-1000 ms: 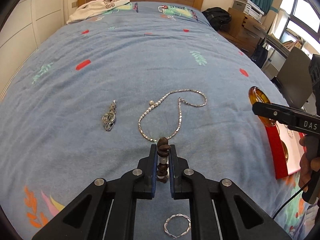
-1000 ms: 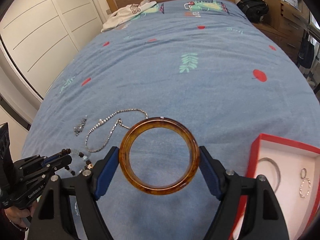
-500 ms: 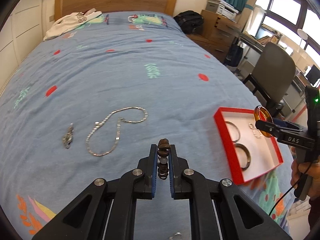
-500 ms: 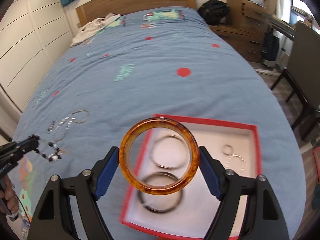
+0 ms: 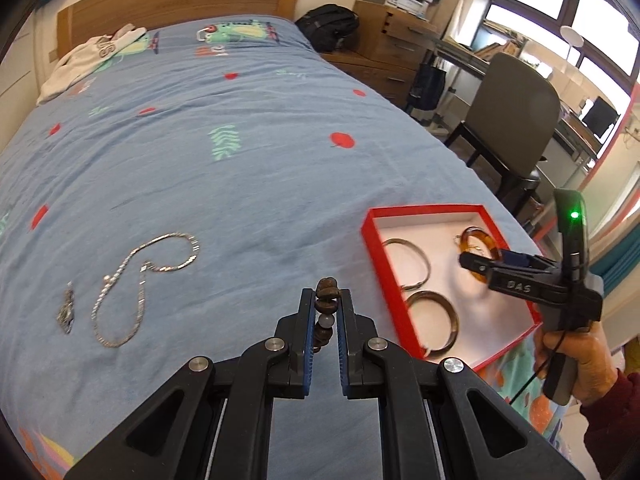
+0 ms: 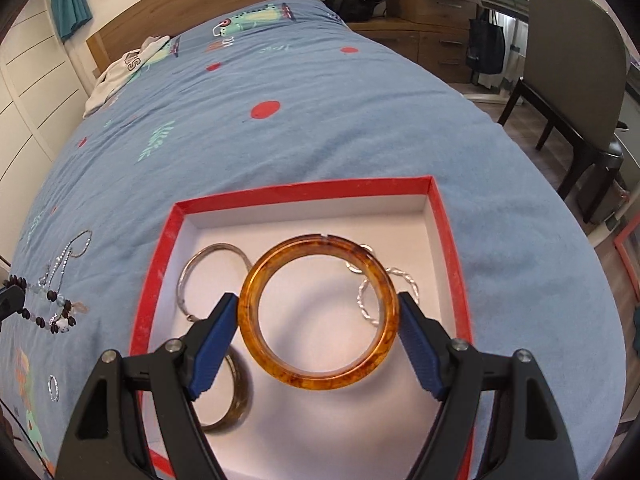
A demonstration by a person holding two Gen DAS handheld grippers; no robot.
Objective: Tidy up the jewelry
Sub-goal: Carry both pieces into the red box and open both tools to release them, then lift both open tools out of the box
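My right gripper (image 6: 319,310) is shut on an amber bangle (image 6: 320,378), held above the white inside of a red box (image 6: 440,216) on the blue bedspread. In the box lie a thin silver bangle (image 6: 192,264), a dark bangle (image 6: 240,400) and a twisted silver ring (image 6: 364,304). My left gripper (image 5: 325,300) is shut on a brown beaded bracelet (image 5: 326,292), left of the red box (image 5: 368,236). In the right wrist view the beaded bracelet (image 6: 52,312) dangles at the far left. A silver necklace (image 5: 136,276) and a small silver brooch (image 5: 66,312) lie on the bed.
A small silver ring (image 6: 53,388) lies on the bedspread near the front left. A white garment (image 5: 88,60) is by the wooden headboard. A chair (image 5: 516,120), a black bag (image 5: 332,28) and wooden drawers stand past the bed's right edge.
Both grippers have swung right across the bed with their loads. The amber bangle went from over the bare bedspread to above the red box, and the beaded bracelet came closer to the box.
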